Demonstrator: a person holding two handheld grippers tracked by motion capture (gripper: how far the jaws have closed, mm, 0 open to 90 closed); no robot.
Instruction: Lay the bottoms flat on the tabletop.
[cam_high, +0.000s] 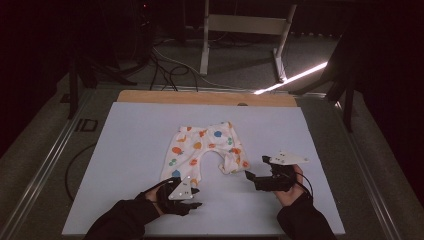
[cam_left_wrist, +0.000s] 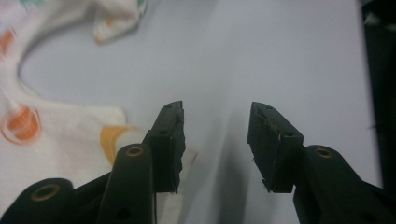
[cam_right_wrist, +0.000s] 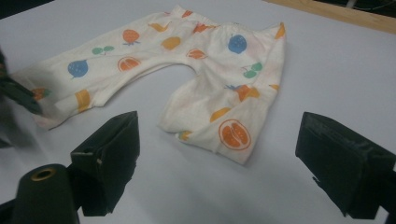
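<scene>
Trousers: small baby trousers (cam_high: 205, 149) lie flat at the centre of the high view on the desk (cam_high: 125, 165), waistband toward the top of the frame, both leg ends toward the bottom.
Left hand-held gripper: the left hand-held gripper (cam_high: 192, 197) sits at the lower left leg end, jaws parted with only bare desk between them; one jaw lies over the hem edge, at lower left of its own view.
Right hand-held gripper: the right hand-held gripper (cam_high: 256, 169) stands wide open, empty, just beside the right leg end.
Risk: left jaws may close on nothing, since the hem lies outside the gap; a single-layer pinch would let the leg unfold or drag.
Risk, right side: the right leg end is bunched, so a grip there could catch a fold and skew the cloth.
Material: thin, soft, cream knit with fruit prints; limp and easily creased.
Surface: smooth, pale, matt sheet, offering little hold.
</scene>
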